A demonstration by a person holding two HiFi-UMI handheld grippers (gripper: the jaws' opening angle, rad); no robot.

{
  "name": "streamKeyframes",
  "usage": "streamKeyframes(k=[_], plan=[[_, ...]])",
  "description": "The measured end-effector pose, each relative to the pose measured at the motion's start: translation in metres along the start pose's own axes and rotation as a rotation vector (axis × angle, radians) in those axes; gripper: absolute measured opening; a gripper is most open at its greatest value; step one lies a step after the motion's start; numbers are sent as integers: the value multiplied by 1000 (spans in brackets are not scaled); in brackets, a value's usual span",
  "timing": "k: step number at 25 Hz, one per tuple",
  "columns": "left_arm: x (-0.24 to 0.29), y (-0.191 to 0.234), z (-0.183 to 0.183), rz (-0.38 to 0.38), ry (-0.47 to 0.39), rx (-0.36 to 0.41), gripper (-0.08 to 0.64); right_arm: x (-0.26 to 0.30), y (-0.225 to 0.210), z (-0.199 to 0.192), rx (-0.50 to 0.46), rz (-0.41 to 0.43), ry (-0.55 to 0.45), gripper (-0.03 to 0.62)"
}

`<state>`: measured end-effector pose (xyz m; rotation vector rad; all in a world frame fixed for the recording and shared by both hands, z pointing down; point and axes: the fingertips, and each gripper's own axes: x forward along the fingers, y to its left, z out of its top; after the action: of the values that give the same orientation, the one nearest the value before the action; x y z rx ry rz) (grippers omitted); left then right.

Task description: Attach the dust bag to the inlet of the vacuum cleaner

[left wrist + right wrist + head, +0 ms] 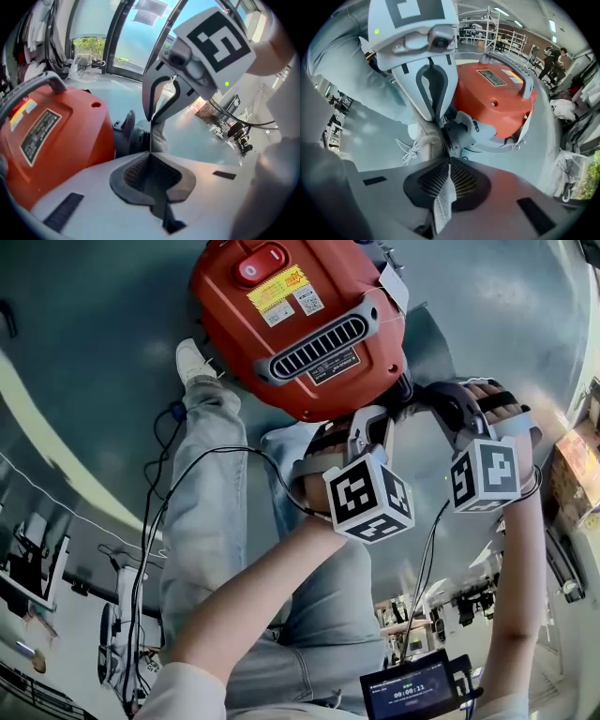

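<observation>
Right gripper view: right gripper (449,161) points down, pads pinched shut on a strip of the pale woven-mesh cloth dust bag (423,140). The strip runs back between the pads. The bag's bunched mouth lies just beside the grey round inlet fitting (459,133) at the base of the red domed vacuum cleaner (497,101). Cannot tell whether the bag is seated on the fitting. A white knotted cord (410,150) hangs at the bag's side.

Left gripper view: left gripper (150,153) has its jaws pressed together, nipping the bag's edge at their tips. The red body is to the left, the dark inlet just ahead.

Head view: both grippers are close together at the vacuum's lower edge. A leg in pale jeans (202,521) and a white shoe (192,360) are on the glossy grey floor (84,334).
</observation>
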<state>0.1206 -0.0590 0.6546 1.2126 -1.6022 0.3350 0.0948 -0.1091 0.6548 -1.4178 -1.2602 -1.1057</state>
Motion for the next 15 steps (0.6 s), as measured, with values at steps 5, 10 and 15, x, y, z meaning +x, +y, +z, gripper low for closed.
streamKeyframes(k=[5, 10, 15], plan=[[9, 3, -16, -2, -26, -75, 11, -11, -5, 19, -29, -44, -18, 15], [-3, 2, 5, 14, -17, -28, 9, 4, -7, -5, 55, -16, 11, 15], [8, 6, -12, 20, -55, -107, 9, -11, -13, 16, 73, -53, -43, 15]])
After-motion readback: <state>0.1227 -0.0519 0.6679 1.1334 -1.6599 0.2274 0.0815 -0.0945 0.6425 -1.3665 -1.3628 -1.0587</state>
